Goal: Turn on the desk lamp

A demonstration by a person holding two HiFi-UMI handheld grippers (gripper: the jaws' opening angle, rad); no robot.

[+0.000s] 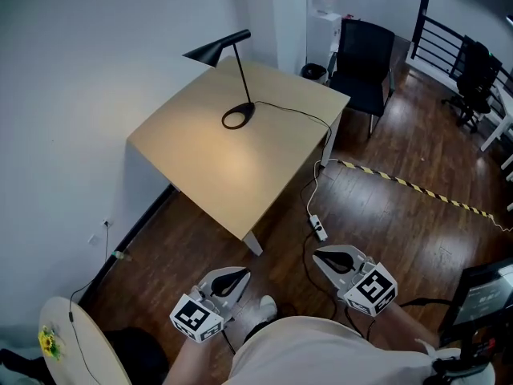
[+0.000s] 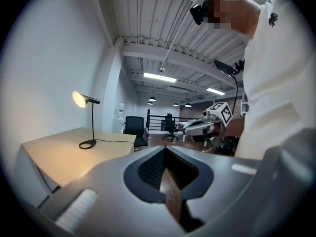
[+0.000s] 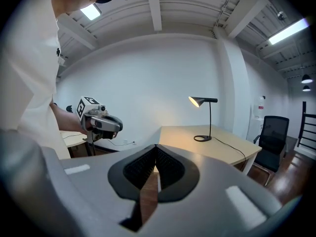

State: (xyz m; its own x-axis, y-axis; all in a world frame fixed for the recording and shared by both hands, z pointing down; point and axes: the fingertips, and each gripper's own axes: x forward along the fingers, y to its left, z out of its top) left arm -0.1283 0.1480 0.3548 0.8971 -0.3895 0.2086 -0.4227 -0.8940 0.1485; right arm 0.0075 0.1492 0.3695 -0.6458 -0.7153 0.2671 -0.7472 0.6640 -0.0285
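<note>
The black desk lamp (image 1: 244,77) with a cone shade and ring base stands near the far corner of the square light-wood tabletop (image 1: 224,175), its shade glowing. Its black cord (image 1: 298,114) runs off the right edge. Well short of the near corner, the left gripper (image 1: 232,280) and right gripper (image 1: 333,257) hang over the dark wood floor (image 1: 401,223), jaws closed together on nothing.

lamp (image 1: 228,79) on desk (image 1: 264,175) | chair (image 1: 362,62) behind desk
</note>
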